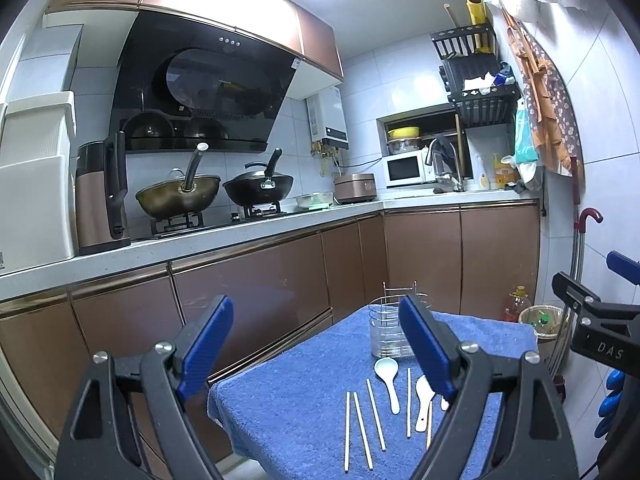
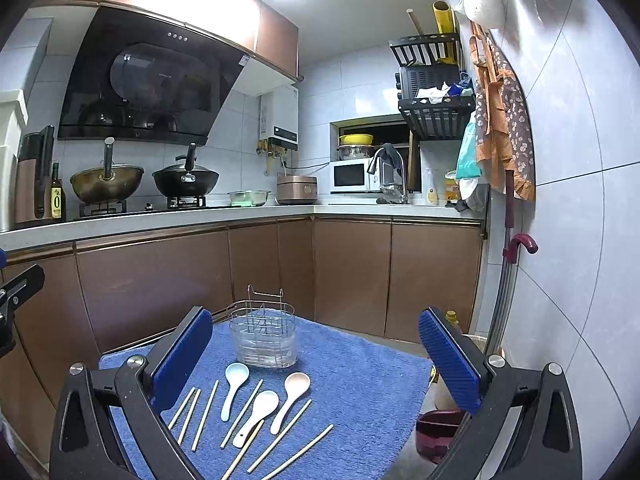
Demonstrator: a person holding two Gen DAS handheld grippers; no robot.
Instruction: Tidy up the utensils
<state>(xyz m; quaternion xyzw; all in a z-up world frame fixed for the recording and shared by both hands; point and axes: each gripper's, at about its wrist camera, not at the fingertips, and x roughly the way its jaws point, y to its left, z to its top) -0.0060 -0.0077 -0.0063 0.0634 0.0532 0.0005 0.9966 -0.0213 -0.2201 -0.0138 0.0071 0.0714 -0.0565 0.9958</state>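
A blue towel (image 2: 360, 376) covers a small table. On it lie three white spoons (image 2: 232, 384) (image 2: 260, 412) (image 2: 292, 396) and several wooden chopsticks (image 2: 204, 416) side by side. Behind them stands a clear utensil holder (image 2: 264, 340) in a wire frame, with nothing in it. My right gripper (image 2: 316, 356) hovers open above the utensils. In the left wrist view the same towel (image 1: 296, 400), a spoon (image 1: 388, 380), chopsticks (image 1: 360, 424) and the holder (image 1: 386, 332) show, with my left gripper (image 1: 316, 340) open above the towel's left side. The right gripper's body shows at that view's right edge.
Brown kitchen cabinets (image 2: 160, 280) and a white counter with two woks (image 2: 186, 182) run behind the table. A tiled wall (image 2: 568, 280), an umbrella handle (image 2: 520, 246) and a red bin (image 2: 436, 432) stand to the right. A bottle and a basket (image 1: 540, 320) sit on the floor.
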